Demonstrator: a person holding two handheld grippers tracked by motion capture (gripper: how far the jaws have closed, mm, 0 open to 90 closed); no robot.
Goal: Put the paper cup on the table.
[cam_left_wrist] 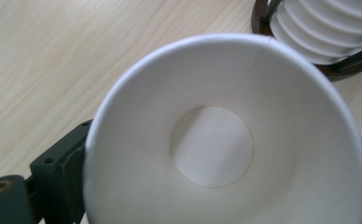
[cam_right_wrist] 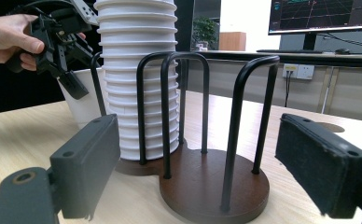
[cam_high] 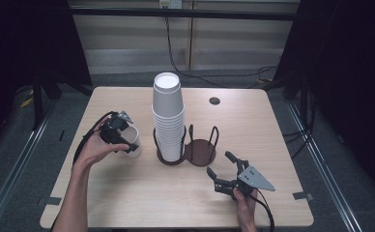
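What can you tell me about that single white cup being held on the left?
The single cup is plain white, looks like paper, and is empty, with a thin seam down its inside wall and a round flat bottom. It stands upright, mouth up, on the wooden table, left of the tall cup stack. The left gripper pinches it, black fingers pressed on its outer wall.

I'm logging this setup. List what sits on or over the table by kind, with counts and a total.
Stack of white cups in the holder: 1
Single white cup held by the left gripper: 1
Dark two-bay cup holder: 1
Grippers, counting the right gripper: 2
Total: 5
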